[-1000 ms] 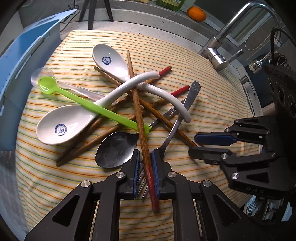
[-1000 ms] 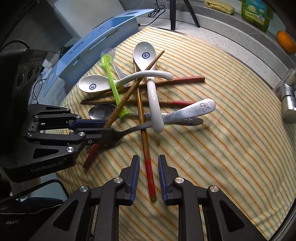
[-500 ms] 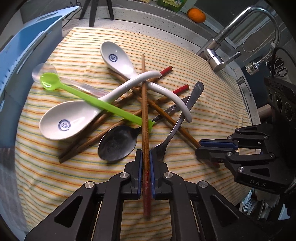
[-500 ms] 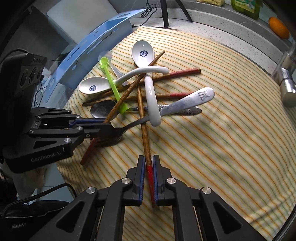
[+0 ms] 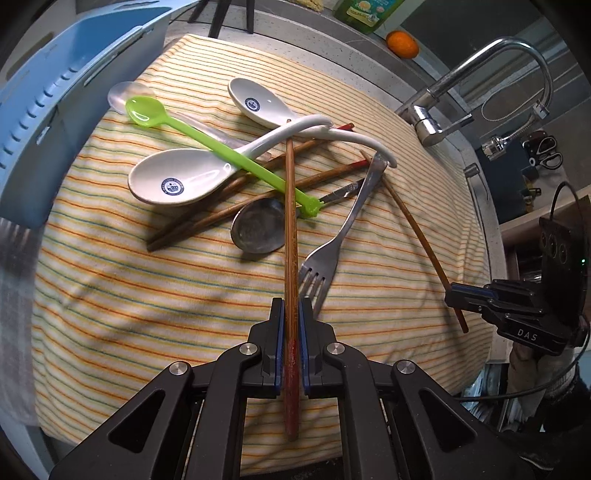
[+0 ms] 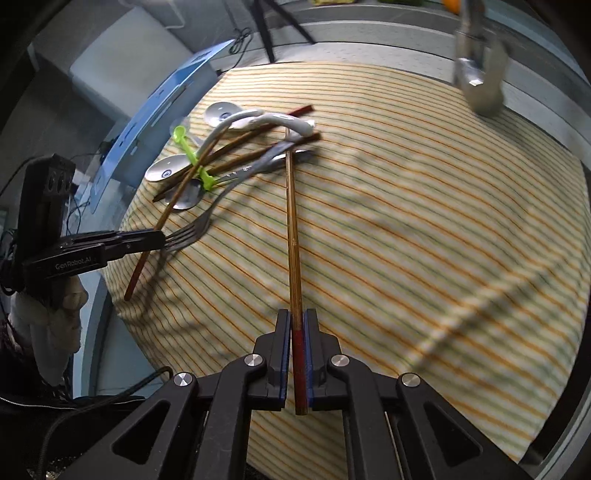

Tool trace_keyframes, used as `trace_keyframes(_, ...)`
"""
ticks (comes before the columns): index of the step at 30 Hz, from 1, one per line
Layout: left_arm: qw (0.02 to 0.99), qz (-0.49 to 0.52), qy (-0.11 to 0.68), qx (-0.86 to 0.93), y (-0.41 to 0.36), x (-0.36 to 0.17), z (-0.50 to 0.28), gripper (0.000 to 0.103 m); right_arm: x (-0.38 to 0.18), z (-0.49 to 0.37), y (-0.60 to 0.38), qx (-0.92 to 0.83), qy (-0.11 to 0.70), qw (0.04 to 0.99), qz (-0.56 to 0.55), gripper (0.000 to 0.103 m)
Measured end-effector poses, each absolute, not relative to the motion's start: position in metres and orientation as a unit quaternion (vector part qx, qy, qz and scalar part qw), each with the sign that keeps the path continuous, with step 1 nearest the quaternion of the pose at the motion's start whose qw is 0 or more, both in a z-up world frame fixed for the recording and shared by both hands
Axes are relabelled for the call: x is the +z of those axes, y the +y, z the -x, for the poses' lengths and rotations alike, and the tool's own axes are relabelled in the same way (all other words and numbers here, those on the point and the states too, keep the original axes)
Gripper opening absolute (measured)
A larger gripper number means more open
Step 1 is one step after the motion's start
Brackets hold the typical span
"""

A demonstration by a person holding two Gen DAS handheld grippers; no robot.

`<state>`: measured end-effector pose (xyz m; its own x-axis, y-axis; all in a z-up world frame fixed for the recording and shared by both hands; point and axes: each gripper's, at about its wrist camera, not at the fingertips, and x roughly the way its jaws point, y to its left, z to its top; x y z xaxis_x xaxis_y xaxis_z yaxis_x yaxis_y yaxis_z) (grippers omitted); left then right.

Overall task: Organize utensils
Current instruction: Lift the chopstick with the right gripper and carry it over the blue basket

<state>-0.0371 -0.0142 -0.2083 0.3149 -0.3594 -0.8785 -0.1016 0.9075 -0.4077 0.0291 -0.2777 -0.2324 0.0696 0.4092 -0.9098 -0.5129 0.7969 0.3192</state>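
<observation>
My left gripper point(image 5: 291, 306) is shut on a brown chopstick point(image 5: 290, 221) with a red end. Its far tip still lies across the utensil pile. My right gripper point(image 6: 296, 317) is shut on a second red-ended chopstick point(image 6: 293, 221), whose tip reaches the pile's edge. In the pile lie two white ceramic spoons point(image 5: 173, 181), a green plastic spoon point(image 5: 221, 151), a metal spoon point(image 5: 255, 230), a fork point(image 5: 321, 266) and two more chopsticks point(image 5: 207, 218). All rest on a striped cloth point(image 5: 147, 314). In the left wrist view the right gripper point(image 5: 448, 293) is at the far right.
A blue plastic rack point(image 5: 48, 92) stands left of the cloth. A chrome faucet point(image 5: 480, 85) rises at the back right, with an orange point(image 5: 402, 43) and a green bottle point(image 5: 365, 13) behind. Tripod legs point(image 5: 229, 14) stand at the back. A clear plastic spoon point(image 5: 127, 96) lies by the green one.
Both grippers have shut on a chopstick each. The right one has drawn its chopstick out of the pile to the right; the left has pulled its chopstick back a little.
</observation>
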Motion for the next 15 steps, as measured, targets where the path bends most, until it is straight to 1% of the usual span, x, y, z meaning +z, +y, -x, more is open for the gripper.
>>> trace_keyframes(6, 0.792, 0.194, 0.571, -0.098, -0.023, -0.198, 0.035, 0.006, -0.237, -0.029, -0.293, 0.296, 0.61, 0.735, 0.012, 0.006)
trace_keyframes(11, 0.791, 0.185, 0.574, -0.105, -0.029, -0.2, 0.03, 0.006, -0.238, -0.025, -0.288, 0.294, 0.606, 0.739, 0.013, 0.006)
trace_keyframes(15, 0.802, 0.182, 0.556, -0.12, -0.036, -0.185, 0.03, 0.006, -0.225, -0.022, -0.289, 0.297, 0.597, 0.745, -0.005, 0.006)
